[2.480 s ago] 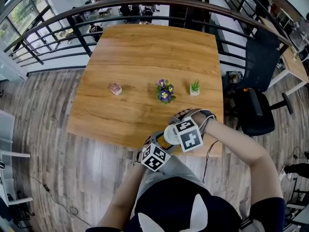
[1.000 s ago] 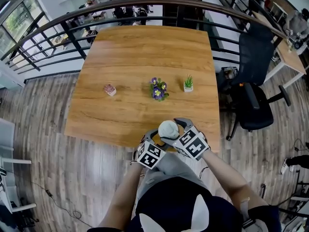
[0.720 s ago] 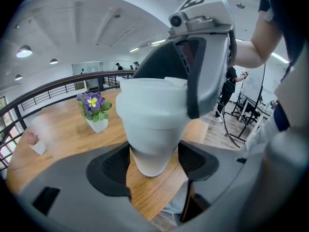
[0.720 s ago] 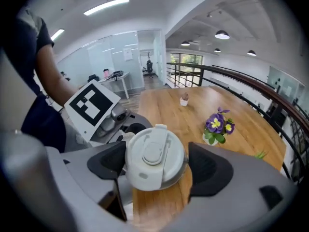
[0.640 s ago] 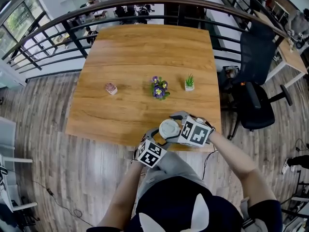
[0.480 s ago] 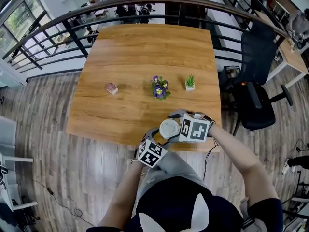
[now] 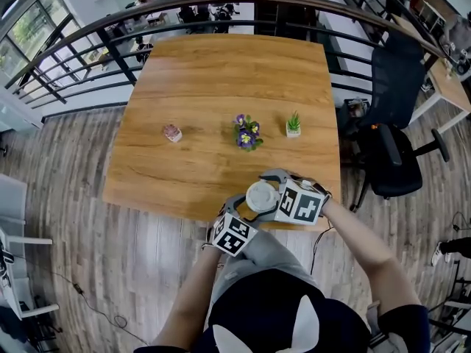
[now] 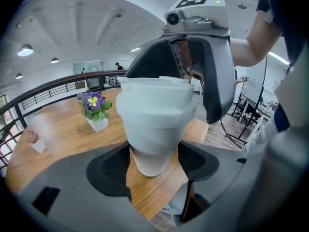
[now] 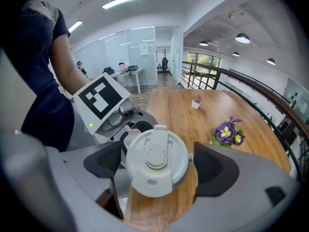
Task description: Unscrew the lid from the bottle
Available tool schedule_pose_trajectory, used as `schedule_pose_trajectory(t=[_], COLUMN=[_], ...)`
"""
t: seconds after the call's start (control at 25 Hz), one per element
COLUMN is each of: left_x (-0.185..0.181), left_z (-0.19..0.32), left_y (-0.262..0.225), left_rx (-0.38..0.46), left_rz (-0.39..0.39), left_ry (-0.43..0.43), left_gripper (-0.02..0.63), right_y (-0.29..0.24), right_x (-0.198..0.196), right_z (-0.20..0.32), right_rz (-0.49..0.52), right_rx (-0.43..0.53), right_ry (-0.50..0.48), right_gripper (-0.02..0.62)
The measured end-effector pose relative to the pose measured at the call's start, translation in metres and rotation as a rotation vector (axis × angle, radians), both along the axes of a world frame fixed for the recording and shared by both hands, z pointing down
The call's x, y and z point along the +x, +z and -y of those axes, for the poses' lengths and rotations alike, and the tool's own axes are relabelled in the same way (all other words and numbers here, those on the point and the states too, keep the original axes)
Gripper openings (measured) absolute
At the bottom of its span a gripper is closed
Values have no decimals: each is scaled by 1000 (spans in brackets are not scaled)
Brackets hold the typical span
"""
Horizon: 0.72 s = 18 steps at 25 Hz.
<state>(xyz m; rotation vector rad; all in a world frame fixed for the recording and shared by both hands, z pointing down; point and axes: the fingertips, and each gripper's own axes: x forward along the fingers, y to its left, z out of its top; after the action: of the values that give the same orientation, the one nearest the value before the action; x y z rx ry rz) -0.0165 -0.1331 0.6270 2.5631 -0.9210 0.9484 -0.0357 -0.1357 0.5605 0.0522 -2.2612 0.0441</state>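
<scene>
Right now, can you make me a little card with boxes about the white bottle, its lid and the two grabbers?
left gripper: shut on white plastic bottle
right gripper: open, jaws just opened wider
round white lid: on the bottle, between the right gripper's jaws, not squeezed
wooden table: three small potted plants farther back

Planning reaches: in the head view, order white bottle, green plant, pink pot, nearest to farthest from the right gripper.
1. white bottle, inside the right gripper, whose jaws have just been opening.
2. green plant, mid-table, right.
3. pink pot, mid-table, far left.
</scene>
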Motion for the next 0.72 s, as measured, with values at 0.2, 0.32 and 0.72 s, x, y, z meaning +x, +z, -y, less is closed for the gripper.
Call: schedule_pose_trajectory(t=[0.2,0.32,0.72], left_x=[0,1,0], left_z=[-1,-1,-1], left_y=[1,2,0], left_rx=[-3,-5,-10], left_rz=[-3,-4,-6], left_ry=[0,1,1], left_gripper=[321,321,321], right_y=[5,10,9], right_x=[5,8,5], right_z=[9,10,9], right_rz=[56,116,216], right_rx=[39,-11,-3], right_ry=[178,278,408], right_gripper=[486,465,445])
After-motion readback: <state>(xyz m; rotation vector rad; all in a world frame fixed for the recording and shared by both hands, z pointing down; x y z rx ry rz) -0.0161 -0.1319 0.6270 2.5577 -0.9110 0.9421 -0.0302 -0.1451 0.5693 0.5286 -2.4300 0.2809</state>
